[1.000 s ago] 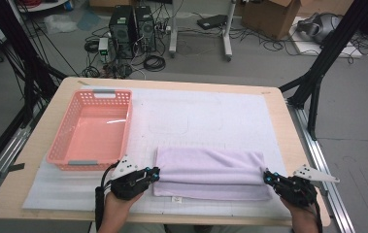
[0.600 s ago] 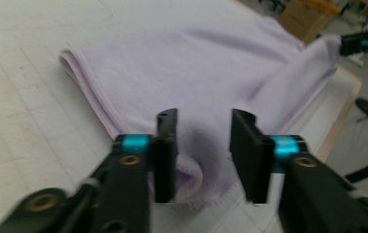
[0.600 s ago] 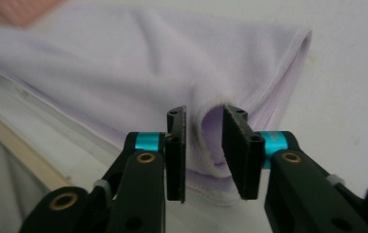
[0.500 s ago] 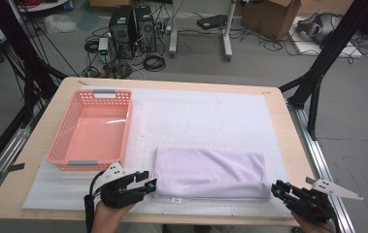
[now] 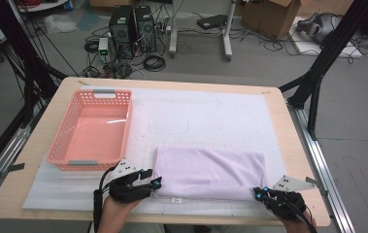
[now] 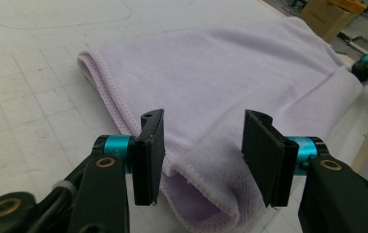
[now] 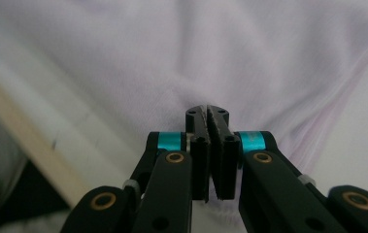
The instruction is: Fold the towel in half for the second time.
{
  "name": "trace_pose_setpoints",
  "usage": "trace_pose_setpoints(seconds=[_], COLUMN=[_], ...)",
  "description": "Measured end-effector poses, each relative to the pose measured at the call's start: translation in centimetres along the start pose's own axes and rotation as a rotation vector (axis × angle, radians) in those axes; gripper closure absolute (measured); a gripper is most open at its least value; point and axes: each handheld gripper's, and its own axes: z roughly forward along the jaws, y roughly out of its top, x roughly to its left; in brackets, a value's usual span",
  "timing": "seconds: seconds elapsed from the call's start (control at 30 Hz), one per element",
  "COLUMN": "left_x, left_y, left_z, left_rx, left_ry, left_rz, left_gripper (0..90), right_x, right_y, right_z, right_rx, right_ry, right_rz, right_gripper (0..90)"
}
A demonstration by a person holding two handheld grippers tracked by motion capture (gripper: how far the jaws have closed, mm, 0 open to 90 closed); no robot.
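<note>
The bench [image 5: 288,131] carries a white gridded mat [image 5: 210,116], with a pink basket [image 5: 92,128] standing empty at about 9 o'clock of the mat's centre. A folded lilac towel [image 5: 208,172] lies flat on the mat toward 6 o'clock, near the front edge and apart from the basket.

Left tool [image 5: 145,183]: at the towel's 9 o'clock end. Its jaws have just been opening and now stand apart; in the left gripper view the near corner of the towel [image 6: 230,97] humps up between the pads [image 6: 151,155], which do not press on it.

Right tool [image 5: 260,193]: at the towel's 4 o'clock corner. Its jaws have just been closing and are now together, pinching a fold of cloth, as the right gripper view [image 7: 210,124] shows.

Judgement: a fold is being set up, one corner secured and the other not. The next move calls for the left tool to clamp its corner squarely through all layers before both lift together.
</note>
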Motion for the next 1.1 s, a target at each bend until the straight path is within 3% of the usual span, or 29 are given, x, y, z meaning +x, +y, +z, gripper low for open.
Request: trace_pose_setpoints(seconds=[0.1,0.23,0.33,0.43,0.6,0.73,0.8,0.87,0.9,0.93,0.97,1.1], left_x=[0.5,1.0,1.4,1.8,2.7,3.6,4.1,4.2,4.2,4.3,4.1,3.9], left_y=[0.4,1.0,1.6,2.1,3.0,3.4,3.5,3.5,3.6,3.8,3.9,4.7], left_z=[-0.2,0.3,1.1,2.1,4.3,6.2,7.1,7.6,7.7,7.7,7.6,7.6], left_rx=[-0.021,-0.026,-0.021,-0.007,0.034,0.087,0.121,0.153,0.164,0.162,0.141,0.1], left_ry=[0.01,0.021,0.03,0.041,0.053,0.091,0.114,0.135,0.143,0.141,0.154,0.202], left_rz=[-0.01,-0.018,-0.012,-0.017,-0.026,-0.039,-0.044,-0.048,-0.035,-0.021,-0.024,-0.006], left_gripper=[50.1,48.2,45.7,43.7,41.0,40.8,41.3,50.9,63.9,77.3,83.4,85.0], right_x=[-0.5,-1.7,-2.6,-3.6,-6.0,-7.6,-8.0,-8.3,-8.4,-8.5,-8.7,-9.5], right_y=[-0.5,-0.4,0.3,1.0,1.7,2.1,2.5,3.0,3.3,3.6,3.9,4.5], right_z=[-1.0,-2.1,-2.4,-2.1,-0.2,2.2,3.3,4.1,4.3,4.4,4.4,4.1], right_rx=[0.017,-0.109,-0.227,-0.282,-0.247,-0.199,-0.162,-0.119,-0.108,-0.111,-0.115,-0.177], right_ry=[0.038,0.089,0.05,-0.009,-0.1,-0.087,-0.081,-0.08,-0.088,-0.095,-0.099,-0.145], right_rz=[0.023,0.106,0.165,0.206,0.246,0.251,0.239,0.193,0.158,0.153,0.152,0.175], right_gripper=[87.4,70.4,56.8,53.5,53.4,53.6,60.3,79.7,85.4,86.2,86.6,87.0])
